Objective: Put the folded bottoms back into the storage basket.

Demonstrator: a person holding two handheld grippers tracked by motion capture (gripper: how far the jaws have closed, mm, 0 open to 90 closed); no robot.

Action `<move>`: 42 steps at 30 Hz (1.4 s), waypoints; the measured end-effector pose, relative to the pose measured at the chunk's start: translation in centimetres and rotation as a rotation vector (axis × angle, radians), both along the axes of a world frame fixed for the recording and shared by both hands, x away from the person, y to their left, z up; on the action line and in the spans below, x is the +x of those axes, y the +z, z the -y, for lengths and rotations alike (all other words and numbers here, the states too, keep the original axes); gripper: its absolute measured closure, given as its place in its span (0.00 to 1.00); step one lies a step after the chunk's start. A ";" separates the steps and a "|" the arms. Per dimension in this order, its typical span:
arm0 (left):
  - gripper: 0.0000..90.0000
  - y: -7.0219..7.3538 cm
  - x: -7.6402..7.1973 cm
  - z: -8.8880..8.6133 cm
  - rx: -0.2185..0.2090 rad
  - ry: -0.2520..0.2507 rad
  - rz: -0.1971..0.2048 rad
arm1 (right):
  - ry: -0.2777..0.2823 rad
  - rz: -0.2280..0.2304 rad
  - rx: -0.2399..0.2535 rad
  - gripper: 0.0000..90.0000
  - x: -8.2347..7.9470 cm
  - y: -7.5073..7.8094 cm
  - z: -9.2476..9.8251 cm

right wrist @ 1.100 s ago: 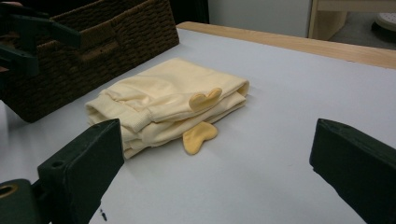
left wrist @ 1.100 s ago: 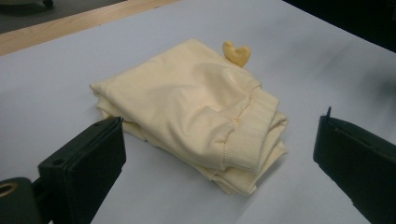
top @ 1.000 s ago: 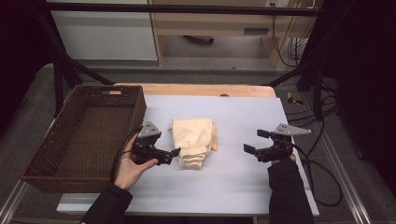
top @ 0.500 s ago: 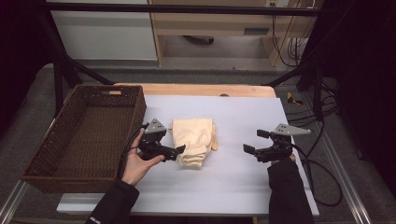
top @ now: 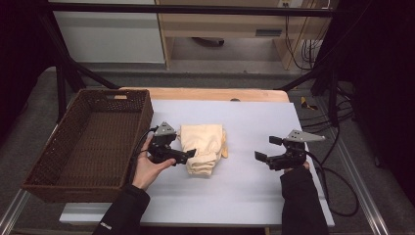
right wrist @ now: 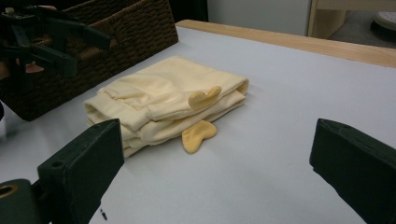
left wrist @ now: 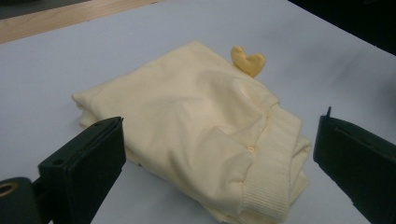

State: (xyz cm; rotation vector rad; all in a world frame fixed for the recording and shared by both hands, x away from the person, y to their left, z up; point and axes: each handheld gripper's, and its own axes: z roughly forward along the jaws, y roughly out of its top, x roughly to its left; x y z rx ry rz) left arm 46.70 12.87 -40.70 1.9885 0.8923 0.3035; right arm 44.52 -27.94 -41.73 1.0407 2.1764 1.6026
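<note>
A white table holds a folded yellow garment at its middle and a brown wicker basket at nine o'clock.

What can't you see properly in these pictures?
- Basket: its near wall hides part of the inside in the high view; the right gripper view cuts it off at the top edge.
- Folded yellow garment: the folds hide what kind it is and its underside, in every view.
- Left gripper: in the high view, too small to tell whether the jaws touch the garment.
</note>
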 end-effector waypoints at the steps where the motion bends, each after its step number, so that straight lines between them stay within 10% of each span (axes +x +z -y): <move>1: 0.03 -0.2 0.2 0.0 0.000 0.001 -0.003 | 0.000 0.000 0.000 0.04 0.0 0.0 0.0; 42: 0.13 -3.0 5.2 -0.6 0.004 0.145 -0.120 | -0.004 0.000 0.000 0.04 0.1 -0.1 0.1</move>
